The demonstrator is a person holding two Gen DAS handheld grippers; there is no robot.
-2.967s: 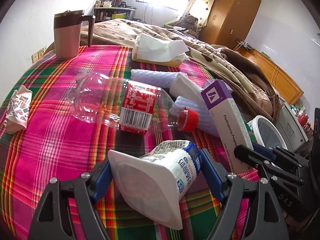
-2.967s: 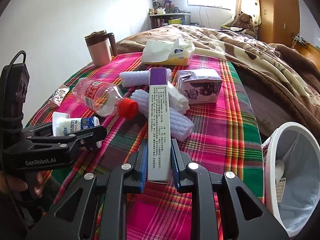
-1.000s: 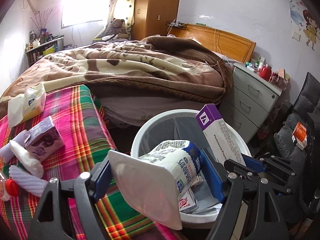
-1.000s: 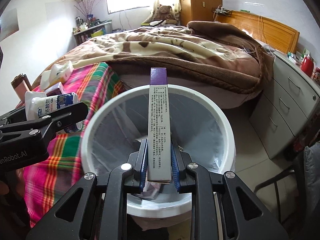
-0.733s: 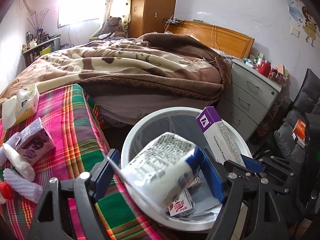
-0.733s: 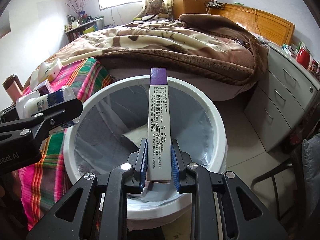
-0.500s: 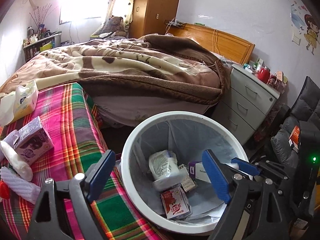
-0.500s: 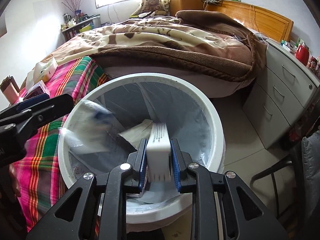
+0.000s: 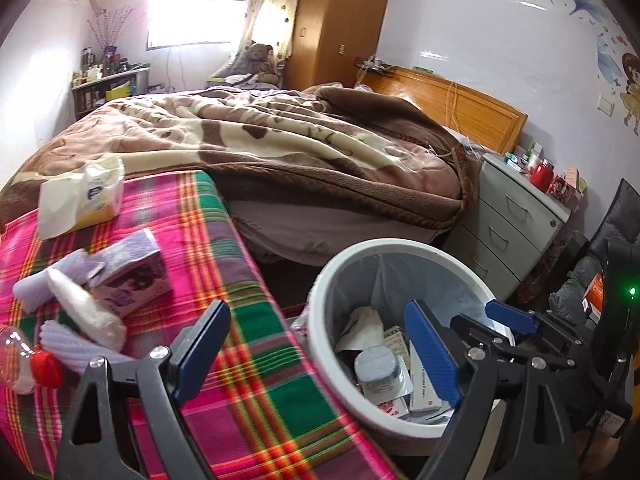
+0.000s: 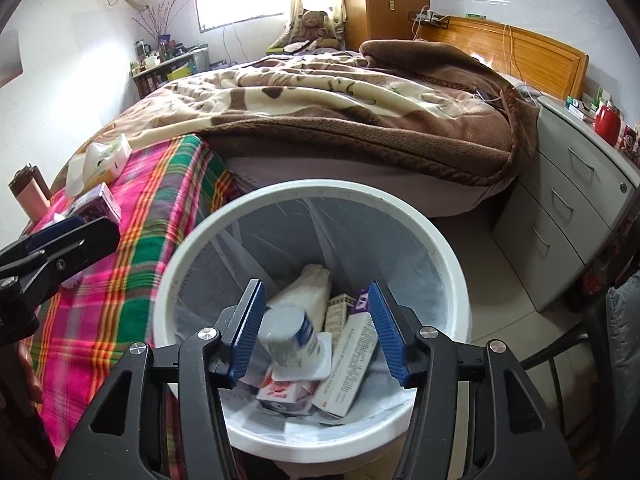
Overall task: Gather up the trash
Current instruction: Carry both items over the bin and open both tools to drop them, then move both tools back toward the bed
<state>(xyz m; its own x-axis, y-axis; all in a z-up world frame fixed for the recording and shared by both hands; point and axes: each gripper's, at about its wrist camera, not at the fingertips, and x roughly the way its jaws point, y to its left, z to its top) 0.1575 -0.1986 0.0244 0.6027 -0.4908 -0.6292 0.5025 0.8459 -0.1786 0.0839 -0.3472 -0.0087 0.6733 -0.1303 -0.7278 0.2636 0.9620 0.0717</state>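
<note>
A white trash bin [image 10: 224, 224] with a clear liner stands beside the plaid table. Inside lie a white yogurt cup [image 10: 294, 334], a long white and purple carton [image 10: 352, 356] and other packs. The bin also shows in the left wrist view [image 9: 332, 272], with the cup [image 9: 378, 370] in it. My right gripper [image 10: 318, 330] is open and empty, above the bin's mouth. My left gripper [image 9: 316, 346] is open and empty over the gap between table and bin. On the table lie a purple drink carton [image 9: 132, 276], white rolled pieces [image 9: 86, 310] and a red-capped bottle [image 9: 24, 364].
A tissue pack [image 9: 84, 196] lies at the far end of the plaid table [image 9: 240, 360]. A bed with a brown blanket [image 9: 280, 148] fills the back. A grey drawer unit [image 9: 516, 224] stands right of the bin. A pink mug [image 10: 30, 196] stands at the table's far corner.
Both grippers carried their loads from the table to the bin and opened. The yogurt cup and the long carton dropped into the bin. The left gripper has since shifted toward the table.
</note>
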